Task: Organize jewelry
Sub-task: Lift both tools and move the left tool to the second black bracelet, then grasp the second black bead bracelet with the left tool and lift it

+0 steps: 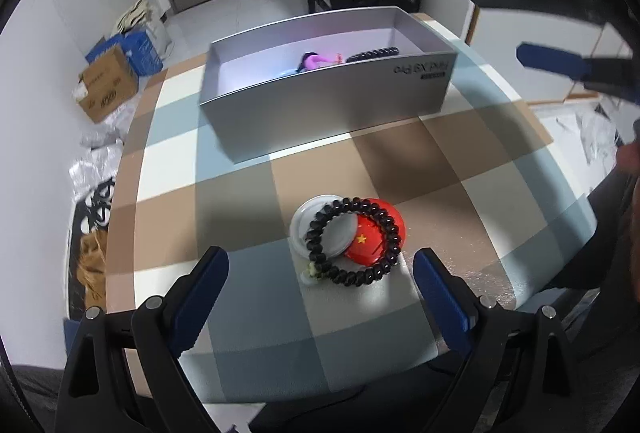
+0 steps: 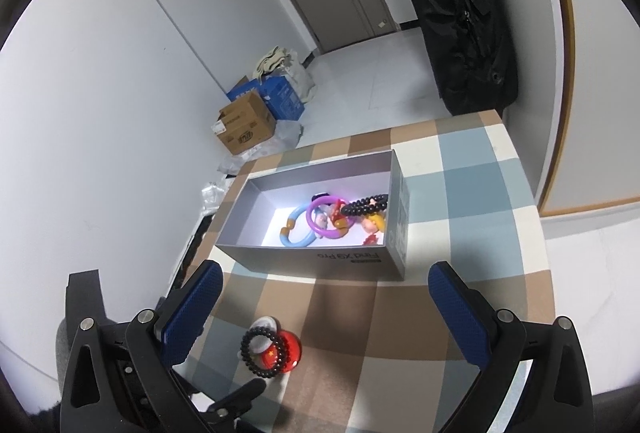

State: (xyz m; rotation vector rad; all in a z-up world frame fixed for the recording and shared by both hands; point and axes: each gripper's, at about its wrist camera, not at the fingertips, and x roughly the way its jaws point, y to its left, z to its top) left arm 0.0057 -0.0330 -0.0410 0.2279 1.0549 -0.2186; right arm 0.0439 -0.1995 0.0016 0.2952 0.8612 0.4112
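left gripper [image 1: 320, 273]: jaws wide, empty, just short of black bead bracelet [image 1: 352, 241]
right gripper [image 2: 326, 297]: jaws wide, empty
bracelet: on red badge [image 1: 376, 233], near grey box [image 1: 328, 101]

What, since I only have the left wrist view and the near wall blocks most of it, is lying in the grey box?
Observer: In the right wrist view, a light-blue ring lies on the floor of the grey box, overlapped by a purple ring.
Operator: Is there room for the black bracelet on the table?
Observer: Yes. The box floor toward that picture's left end is bare; everything is bunched at the other end.
Operator: And the right gripper?
Observer: The right gripper is open, with nothing between its fingers.
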